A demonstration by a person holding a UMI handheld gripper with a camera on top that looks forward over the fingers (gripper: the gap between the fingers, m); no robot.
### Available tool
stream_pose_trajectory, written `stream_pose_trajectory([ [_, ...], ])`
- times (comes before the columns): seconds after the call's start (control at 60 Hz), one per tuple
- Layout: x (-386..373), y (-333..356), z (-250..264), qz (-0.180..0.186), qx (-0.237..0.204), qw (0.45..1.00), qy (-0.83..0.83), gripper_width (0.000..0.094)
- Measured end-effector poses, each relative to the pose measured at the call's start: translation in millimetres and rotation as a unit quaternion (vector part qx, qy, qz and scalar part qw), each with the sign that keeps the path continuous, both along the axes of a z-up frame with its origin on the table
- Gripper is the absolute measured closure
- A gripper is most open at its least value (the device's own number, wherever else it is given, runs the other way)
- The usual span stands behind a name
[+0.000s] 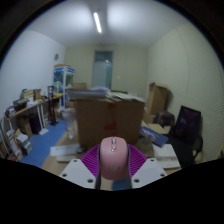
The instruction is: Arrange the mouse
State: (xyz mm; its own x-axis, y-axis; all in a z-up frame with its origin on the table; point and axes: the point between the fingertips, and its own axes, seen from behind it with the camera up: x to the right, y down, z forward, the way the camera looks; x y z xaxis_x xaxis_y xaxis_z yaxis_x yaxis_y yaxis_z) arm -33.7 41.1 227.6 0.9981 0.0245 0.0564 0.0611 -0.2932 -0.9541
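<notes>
Our tongs (114, 166) grip the pink mouse (113, 157) between both pads, high above the room; we fear its smooth rounded shell may slip out.

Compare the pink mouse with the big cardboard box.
The mouse is pink, small and rounded, and sits between the tool's fingers; the cardboard box is brown, large and square-edged, and stands beyond them. Whether the fingers press on the mouse cannot be told.
</notes>
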Motion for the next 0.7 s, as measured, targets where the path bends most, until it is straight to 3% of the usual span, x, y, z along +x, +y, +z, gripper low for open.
stream_pose_trajectory([
  [0.083, 68, 22, -42, -0.008, -0.05, 0.999, 0.008, 0.0596],
  [0.15, 103, 24, -107, -0.014, -0.104, 0.994, 0.0, 0.0595],
  [0.267, 125, 26, -193, 0.003, -0.167, 0.986, 0.015, 0.0592],
  [0.367, 129, 24, -238, 0.002, -0.204, 0.979, 0.03, 0.0584],
  [0.4, 130, 28, -240, 0.01, -0.186, 0.982, 0.019, 0.0588],
  [0.5, 130, 25, -243, 0.014, -0.194, 0.981, 0.022, 0.0586],
  [0.6, 129, 26, -240, 0.022, -0.202, 0.979, 0.015, 0.046],
  [0.617, 129, 25, -241, 0.024, -0.208, 0.978, 0.012, 0.0365],
  [0.65, 130, 21, -244, 0.024, -0.226, 0.974, 0.008, 0.0384],
  [0.7, 131, 14, -240, 0.019, -0.243, 0.97, 0.016, 0.0237],
])
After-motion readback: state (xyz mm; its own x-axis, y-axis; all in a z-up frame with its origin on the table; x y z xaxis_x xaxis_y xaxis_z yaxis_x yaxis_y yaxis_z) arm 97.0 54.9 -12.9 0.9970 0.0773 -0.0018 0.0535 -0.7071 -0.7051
